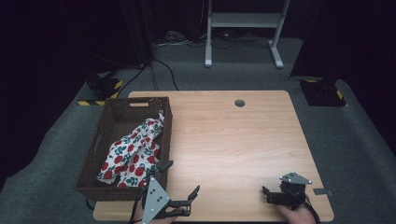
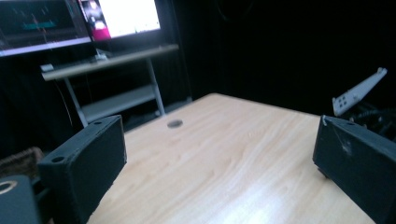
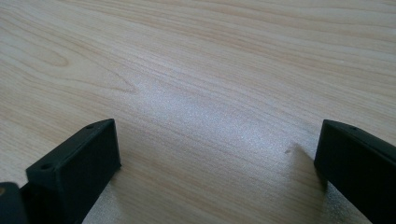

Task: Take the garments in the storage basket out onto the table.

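A white cloth [image 1: 133,156] printed with red fruit and green leaves lies crumpled in a dark wicker basket [image 1: 93,154] on the left of the wooden table [image 1: 233,140]. One corner of the cloth drapes up the basket's right wall. My left gripper [image 1: 180,177] is open at the table's near edge, just right of the basket's near corner, holding nothing. In the left gripper view its jaws [image 2: 219,140] stand wide apart over bare wood. My right gripper [image 1: 266,195] is open at the near right, low over the table [image 3: 201,70], with nothing between its jaws [image 3: 217,140].
A round cable hole [image 1: 239,103] sits near the table's far edge. A white metal frame [image 1: 245,28] and cables lie on the floor beyond. A desk with lit monitors [image 2: 84,23] stands far off. The right gripper's grey plate [image 2: 359,91] shows in the left gripper view.
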Available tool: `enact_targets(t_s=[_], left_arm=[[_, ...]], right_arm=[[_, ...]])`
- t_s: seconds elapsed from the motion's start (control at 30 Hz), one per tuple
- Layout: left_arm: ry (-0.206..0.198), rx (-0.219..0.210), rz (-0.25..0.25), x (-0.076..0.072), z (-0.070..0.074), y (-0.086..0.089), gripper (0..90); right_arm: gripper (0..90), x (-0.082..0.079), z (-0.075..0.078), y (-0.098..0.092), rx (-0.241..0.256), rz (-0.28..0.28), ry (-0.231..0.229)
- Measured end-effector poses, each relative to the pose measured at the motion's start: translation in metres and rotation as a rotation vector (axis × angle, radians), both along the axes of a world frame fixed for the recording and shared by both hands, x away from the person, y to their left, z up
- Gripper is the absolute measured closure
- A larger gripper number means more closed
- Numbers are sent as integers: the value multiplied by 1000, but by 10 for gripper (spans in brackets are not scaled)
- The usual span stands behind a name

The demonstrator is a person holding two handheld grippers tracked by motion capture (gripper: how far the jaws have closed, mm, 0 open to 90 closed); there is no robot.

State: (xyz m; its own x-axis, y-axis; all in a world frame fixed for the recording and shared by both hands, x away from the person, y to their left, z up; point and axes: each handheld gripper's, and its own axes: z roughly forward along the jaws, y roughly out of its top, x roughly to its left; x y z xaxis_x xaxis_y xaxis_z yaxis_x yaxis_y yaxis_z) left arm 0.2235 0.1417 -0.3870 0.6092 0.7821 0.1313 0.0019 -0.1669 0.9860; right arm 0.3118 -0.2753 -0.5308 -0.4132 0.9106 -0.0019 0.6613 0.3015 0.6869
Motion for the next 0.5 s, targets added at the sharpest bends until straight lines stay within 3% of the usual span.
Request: enact_targets(t_s=[0.5], left_arm=[[12, -40, 100, 4, 2, 34, 30]], right_arm=[[0, 0, 0, 0, 1, 0, 0]])
